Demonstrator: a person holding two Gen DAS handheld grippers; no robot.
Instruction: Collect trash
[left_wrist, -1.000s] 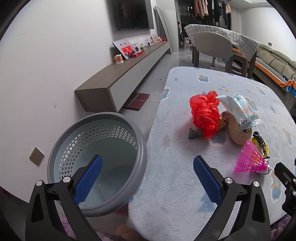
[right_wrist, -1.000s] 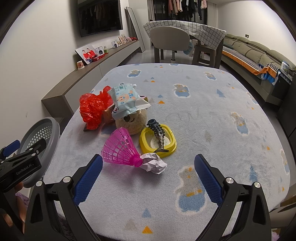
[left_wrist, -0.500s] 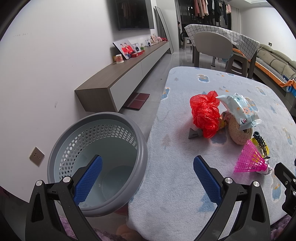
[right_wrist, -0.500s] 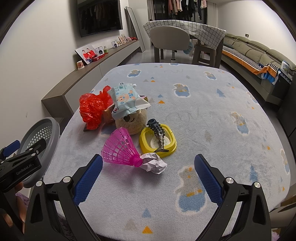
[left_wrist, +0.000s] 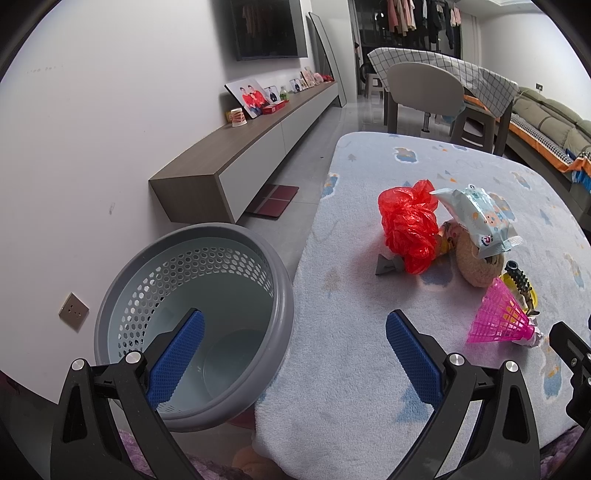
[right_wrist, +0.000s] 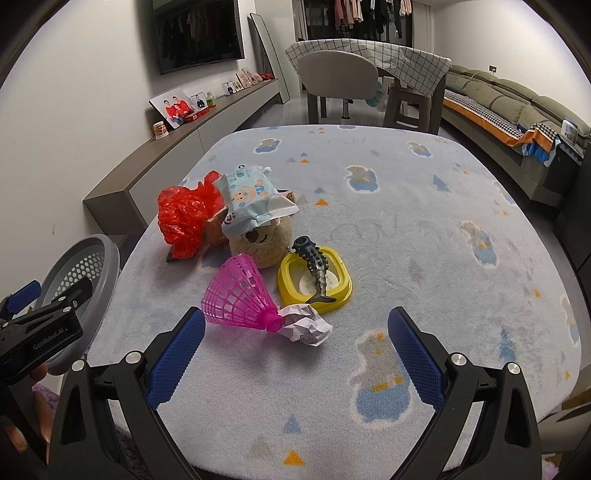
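Observation:
A crumpled white paper ball (right_wrist: 304, 328) lies on the blue fleece table cover just ahead of my right gripper (right_wrist: 295, 358), which is open and empty. A crumpled red plastic bag (right_wrist: 186, 218) and a wet-wipes packet (right_wrist: 251, 201) lie farther back left. The red bag (left_wrist: 408, 227) and the packet (left_wrist: 478, 218) also show in the left wrist view. My left gripper (left_wrist: 293, 354) is open and empty, held over the table's left edge beside the grey perforated bin (left_wrist: 192, 317). The bin looks empty.
A pink plastic shuttlecock (right_wrist: 238, 295) touches the paper ball. A yellow dish (right_wrist: 314, 282) holds a dark spiky toy (right_wrist: 314, 264). A plush bear (right_wrist: 264, 240) sits under the wipes packet. A low cabinet (left_wrist: 251, 155) runs along the left wall. A chair (right_wrist: 338, 79) stands behind the table.

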